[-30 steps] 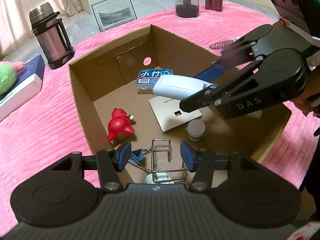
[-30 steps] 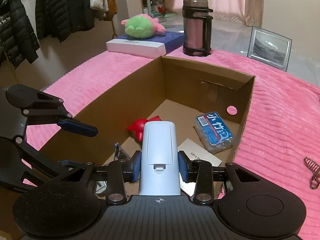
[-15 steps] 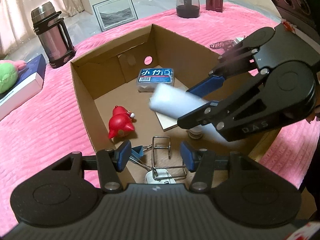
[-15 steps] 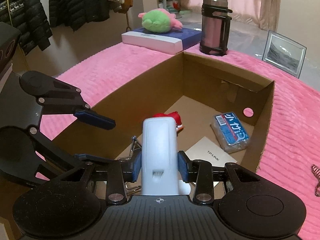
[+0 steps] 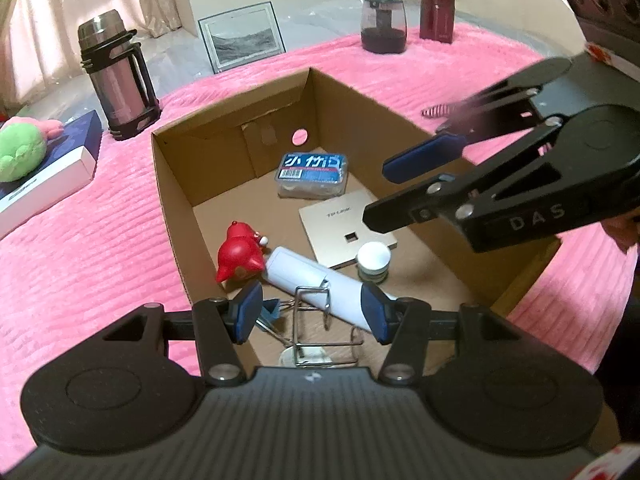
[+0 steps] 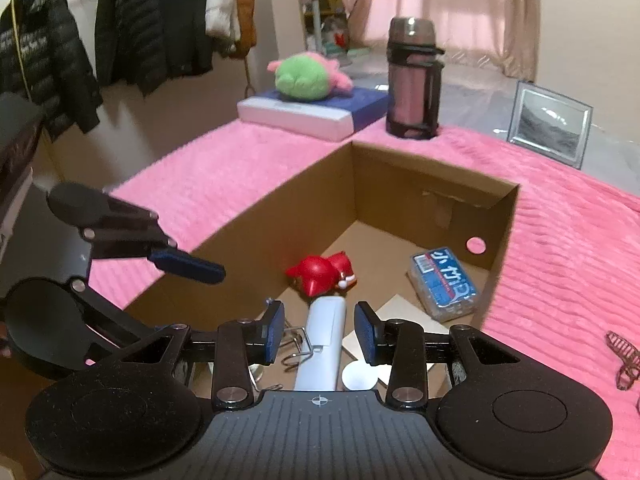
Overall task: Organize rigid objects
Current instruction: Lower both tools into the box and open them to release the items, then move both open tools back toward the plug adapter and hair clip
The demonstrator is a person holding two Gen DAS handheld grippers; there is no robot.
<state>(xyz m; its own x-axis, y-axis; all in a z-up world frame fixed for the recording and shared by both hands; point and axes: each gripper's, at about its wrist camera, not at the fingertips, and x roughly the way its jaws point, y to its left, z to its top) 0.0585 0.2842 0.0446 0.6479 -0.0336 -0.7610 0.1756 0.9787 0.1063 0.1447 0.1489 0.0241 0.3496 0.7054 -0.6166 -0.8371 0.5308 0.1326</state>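
- The white cylindrical device (image 5: 316, 280), clamped in the right claw (image 6: 320, 334) a second ago, now lies on the floor of the cardboard box (image 5: 172, 184).
- The right claw has let go: its blue pads stand apart with nothing between them, and it hangs above the box's right wall.
- The left claw (image 5: 312, 312) is also spread wide and holds nothing; it hovers over the box's near edge.
- The box sits open-topped on a pink bed cover (image 5: 80, 248).
- Inside, the white device lies on its side near the near-left corner, one end touching a red toy figure (image 5: 238, 256) and the other end crossing a wire rack (image 5: 316, 320).
- A blue binder clip (image 5: 272, 312) sits just beside the rack, by the near wall.
- A flat beige router box (image 5: 340, 224) lies mid-floor, with a small white-lidded jar (image 5: 373, 260) touching its near edge.
- A blue packet with white lettering (image 5: 312, 174) rests towards the far wall.
- Outside the box, a steel thermos (image 5: 116, 76) stands near the bed's far edge, and a dark hair claw clip (image 6: 622, 358) lies on the cover to the box's right.
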